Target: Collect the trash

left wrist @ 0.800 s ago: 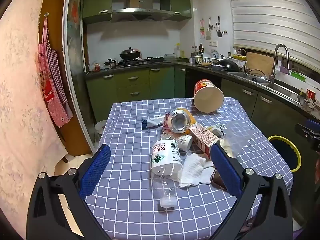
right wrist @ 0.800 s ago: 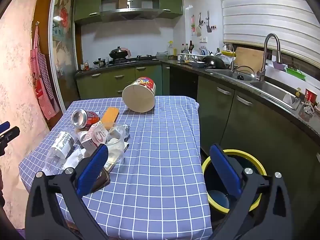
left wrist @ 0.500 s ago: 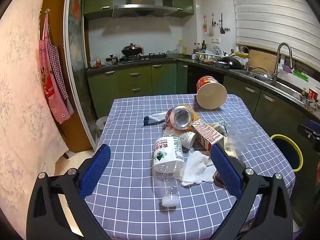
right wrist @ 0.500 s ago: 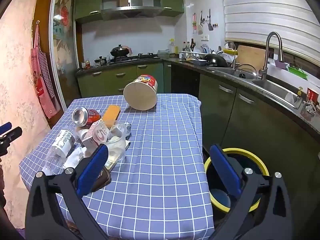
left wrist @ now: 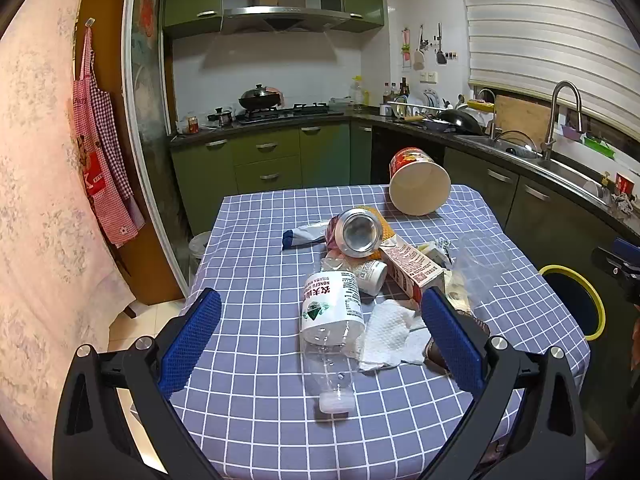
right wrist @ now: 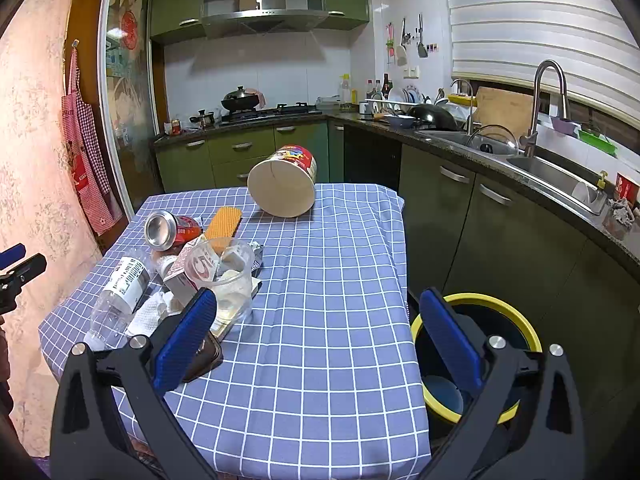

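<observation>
With both your left gripper (left wrist: 320,332) and right gripper (right wrist: 316,334) spread wide and empty, the trash heap sits at twelve o'clock, and nudging the plastic bottle (left wrist: 331,320) could roll it off the table's (left wrist: 256,432) near edge.

Shiny metal can (left wrist: 357,233), clear plastic bottle (left wrist: 332,320), matt checked cloth tablecloth (left wrist: 256,264)

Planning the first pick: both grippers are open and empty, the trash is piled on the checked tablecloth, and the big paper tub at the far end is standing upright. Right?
Not quite. The paper tub is tipped on its side, its open mouth facing the cameras, as the right wrist view shows. The rest holds: the left gripper and right gripper are open and empty, and the trash lies on the checked tablecloth.
</observation>
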Available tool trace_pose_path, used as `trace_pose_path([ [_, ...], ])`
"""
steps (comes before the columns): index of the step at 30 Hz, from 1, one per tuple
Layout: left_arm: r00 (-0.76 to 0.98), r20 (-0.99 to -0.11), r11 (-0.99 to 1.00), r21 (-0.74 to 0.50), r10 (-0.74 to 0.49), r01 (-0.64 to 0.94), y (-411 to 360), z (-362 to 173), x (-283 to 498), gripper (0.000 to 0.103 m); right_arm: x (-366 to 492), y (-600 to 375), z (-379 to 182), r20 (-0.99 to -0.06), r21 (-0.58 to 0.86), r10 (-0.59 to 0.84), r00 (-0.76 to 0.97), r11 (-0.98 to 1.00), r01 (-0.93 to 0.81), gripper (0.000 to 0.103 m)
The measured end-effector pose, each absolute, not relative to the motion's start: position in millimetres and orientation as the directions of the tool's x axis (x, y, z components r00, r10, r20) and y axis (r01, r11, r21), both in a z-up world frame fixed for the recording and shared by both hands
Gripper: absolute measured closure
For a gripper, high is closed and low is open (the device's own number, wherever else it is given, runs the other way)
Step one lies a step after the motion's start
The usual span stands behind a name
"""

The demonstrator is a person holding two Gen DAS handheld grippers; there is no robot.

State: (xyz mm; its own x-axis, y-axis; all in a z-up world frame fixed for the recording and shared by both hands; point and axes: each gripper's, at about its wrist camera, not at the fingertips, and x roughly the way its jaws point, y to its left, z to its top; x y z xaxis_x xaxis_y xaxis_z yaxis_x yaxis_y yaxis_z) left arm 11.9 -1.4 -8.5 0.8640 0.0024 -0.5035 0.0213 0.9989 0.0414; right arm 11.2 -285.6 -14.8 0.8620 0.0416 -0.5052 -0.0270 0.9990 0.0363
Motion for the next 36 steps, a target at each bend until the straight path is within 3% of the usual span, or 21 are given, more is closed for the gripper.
trace_pose_path([
  [36,0.851,-0.525,0.999,0.031,-0.016,0.038,-4.9,-15.6,20.1,0.005,18.1,-287.4,-23.4,-0.525,0.053,0.049,0.850,0.998,-0.025,0.006],
])
